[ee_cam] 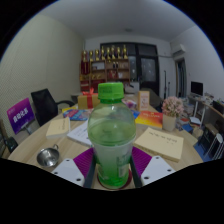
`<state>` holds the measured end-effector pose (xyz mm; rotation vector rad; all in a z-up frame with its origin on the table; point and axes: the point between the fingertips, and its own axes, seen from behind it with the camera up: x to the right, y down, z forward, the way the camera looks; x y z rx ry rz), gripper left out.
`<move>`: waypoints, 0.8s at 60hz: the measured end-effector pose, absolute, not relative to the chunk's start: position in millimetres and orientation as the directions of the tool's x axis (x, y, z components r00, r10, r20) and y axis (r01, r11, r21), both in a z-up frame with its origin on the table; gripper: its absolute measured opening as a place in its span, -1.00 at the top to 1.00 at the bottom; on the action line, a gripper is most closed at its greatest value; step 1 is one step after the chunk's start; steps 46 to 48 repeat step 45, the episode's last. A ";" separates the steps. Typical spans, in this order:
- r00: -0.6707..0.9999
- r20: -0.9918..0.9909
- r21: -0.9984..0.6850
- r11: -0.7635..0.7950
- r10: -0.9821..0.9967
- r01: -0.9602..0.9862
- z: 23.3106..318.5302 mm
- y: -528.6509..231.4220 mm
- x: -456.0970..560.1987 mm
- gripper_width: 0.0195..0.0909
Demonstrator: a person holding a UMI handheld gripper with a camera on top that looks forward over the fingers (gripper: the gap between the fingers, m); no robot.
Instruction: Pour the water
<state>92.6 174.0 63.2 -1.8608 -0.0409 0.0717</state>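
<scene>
Green bottle point(111, 140) upright, pinched between gripper point(111, 170) pads; metal bowl point(48, 156) left of bottle, papers point(160, 142) right, blocking shelf point(105, 68) beyond.

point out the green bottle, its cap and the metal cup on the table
green bottle point(111, 140), gripper view, middle of its clear body, between the fingers
cap point(110, 93), gripper view, side of the green lid
metal cup point(48, 156), gripper view, its round rim, beside the bottle
</scene>
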 end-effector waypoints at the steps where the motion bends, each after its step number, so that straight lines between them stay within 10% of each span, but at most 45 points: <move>1: 0.998 -0.028 -0.952 -0.305 0.061 -0.008 61.8 170.3 92.1 -0.20; 9: 0.999 -0.009 -0.938 -0.347 0.048 0.009 70.6 142.7 89.6 -0.79; 48: 0.993 -0.069 -0.910 -0.402 -0.101 -0.104 222.5 -152.4 -74.3 -0.77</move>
